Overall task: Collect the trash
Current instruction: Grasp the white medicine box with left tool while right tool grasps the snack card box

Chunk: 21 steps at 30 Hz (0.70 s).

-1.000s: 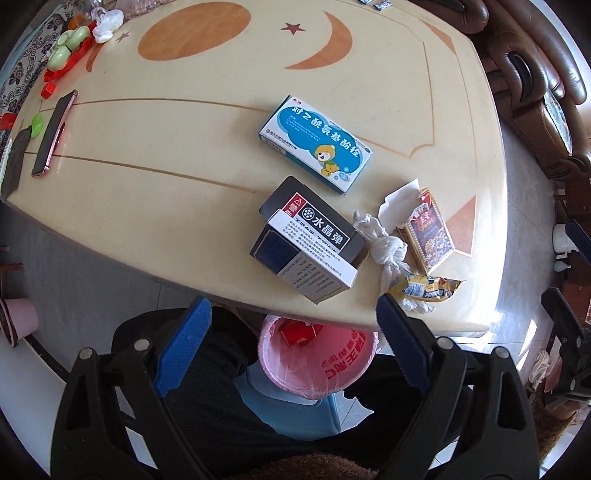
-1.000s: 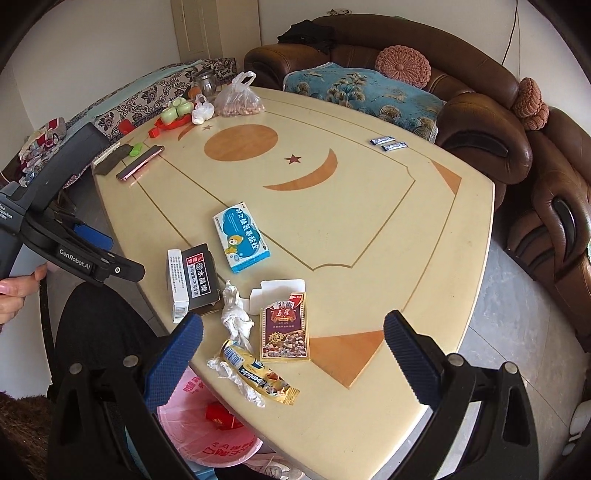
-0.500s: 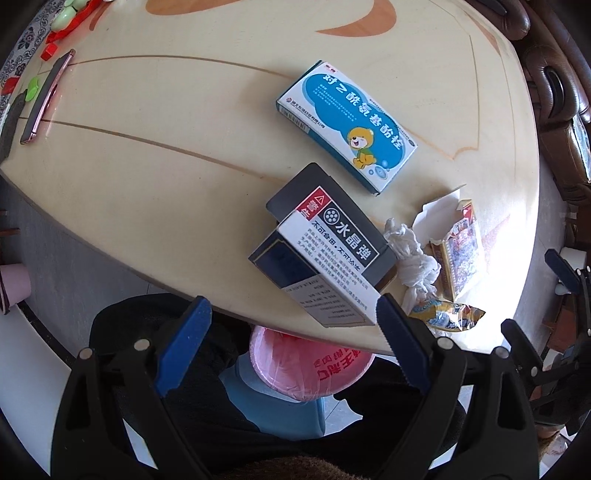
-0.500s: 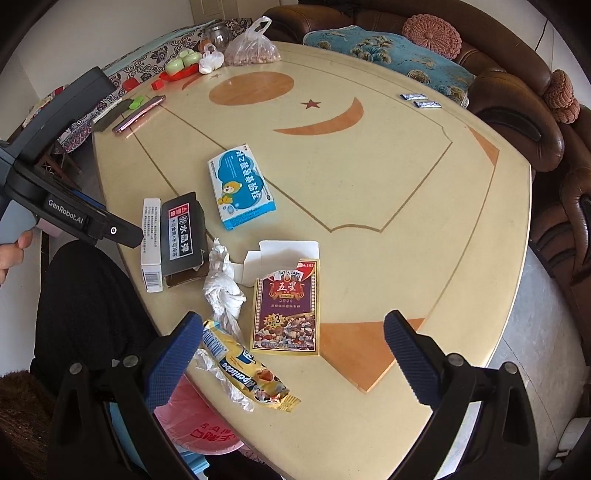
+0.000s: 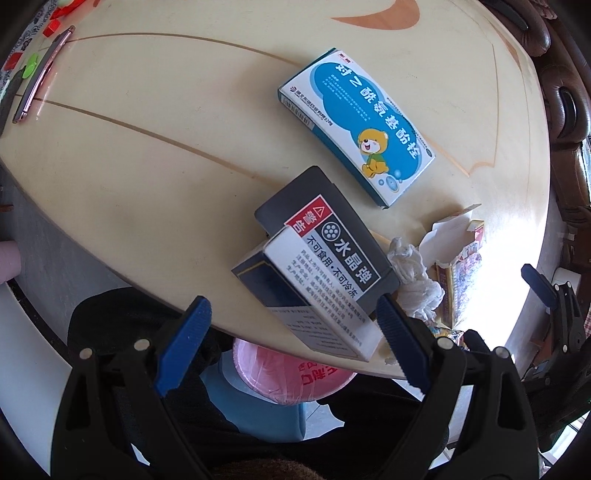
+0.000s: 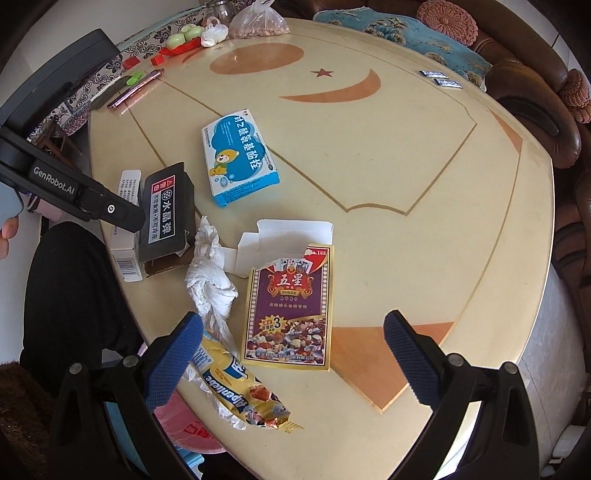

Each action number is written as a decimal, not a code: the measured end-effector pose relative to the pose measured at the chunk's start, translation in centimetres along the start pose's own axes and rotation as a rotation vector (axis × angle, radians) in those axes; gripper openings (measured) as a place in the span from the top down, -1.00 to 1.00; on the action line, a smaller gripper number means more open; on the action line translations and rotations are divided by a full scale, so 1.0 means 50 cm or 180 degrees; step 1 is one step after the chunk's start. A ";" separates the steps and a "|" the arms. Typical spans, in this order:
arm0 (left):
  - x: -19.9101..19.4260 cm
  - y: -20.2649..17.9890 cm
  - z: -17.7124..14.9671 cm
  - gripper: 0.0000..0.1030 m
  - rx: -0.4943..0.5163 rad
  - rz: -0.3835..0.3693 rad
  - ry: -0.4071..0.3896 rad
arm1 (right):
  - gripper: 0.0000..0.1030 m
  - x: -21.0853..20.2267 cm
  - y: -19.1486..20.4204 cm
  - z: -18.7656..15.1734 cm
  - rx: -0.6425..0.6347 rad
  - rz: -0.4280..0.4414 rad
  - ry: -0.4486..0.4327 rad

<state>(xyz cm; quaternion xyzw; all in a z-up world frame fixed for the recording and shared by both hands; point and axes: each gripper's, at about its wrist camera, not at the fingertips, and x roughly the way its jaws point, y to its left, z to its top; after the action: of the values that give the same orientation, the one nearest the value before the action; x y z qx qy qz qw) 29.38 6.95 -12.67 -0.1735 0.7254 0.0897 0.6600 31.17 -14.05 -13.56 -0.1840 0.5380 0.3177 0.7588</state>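
Observation:
Trash lies near the table's front edge. A black and white box [image 5: 321, 273] [image 6: 162, 218] sits just ahead of my open left gripper [image 5: 295, 332], its near end between the fingertips. A crumpled white tissue [image 6: 212, 269] [image 5: 413, 280], a purple poker card box [image 6: 291, 314] and a yellow snack wrapper [image 6: 240, 387] lie before my open right gripper [image 6: 291, 347]. A blue and white medicine box [image 5: 354, 125] [image 6: 236, 155] lies further in. A pink-lined bin [image 5: 291, 376] [image 6: 192, 424] stands below the table edge.
The cream table [image 6: 388, 166] has a brown sofa [image 6: 535, 103] behind and to the right. A phone [image 6: 135, 88], red and green items [image 6: 181, 40] and a bag of nuts [image 6: 258, 22] sit at the far left. Two small sachets [image 6: 439, 77] lie at the far right.
My left gripper has moved down and in toward the black and white box. My right gripper has moved closer over the poker box and wrapper. Both stayed open.

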 end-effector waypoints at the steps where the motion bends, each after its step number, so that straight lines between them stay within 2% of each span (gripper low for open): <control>1: 0.004 0.003 0.000 -0.72 -0.0028 -0.0001 0.0004 | -0.86 0.004 -0.001 0.003 0.0003 0.0001 0.0002; 15: 0.039 0.041 -0.007 -0.71 -0.0218 -0.0161 0.0125 | -0.86 0.062 -0.012 0.012 -0.0030 -0.0190 0.0175; 21: 0.048 0.046 -0.018 -0.53 -0.0261 -0.0256 0.0141 | -0.86 0.080 -0.013 0.013 -0.0018 -0.0273 0.0252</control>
<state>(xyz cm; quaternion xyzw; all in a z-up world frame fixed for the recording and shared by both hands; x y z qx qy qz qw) 27.53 8.43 -15.18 -0.2314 0.7280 0.0889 0.6392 32.96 -12.98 -17.13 -0.2214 0.5583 0.2789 0.7493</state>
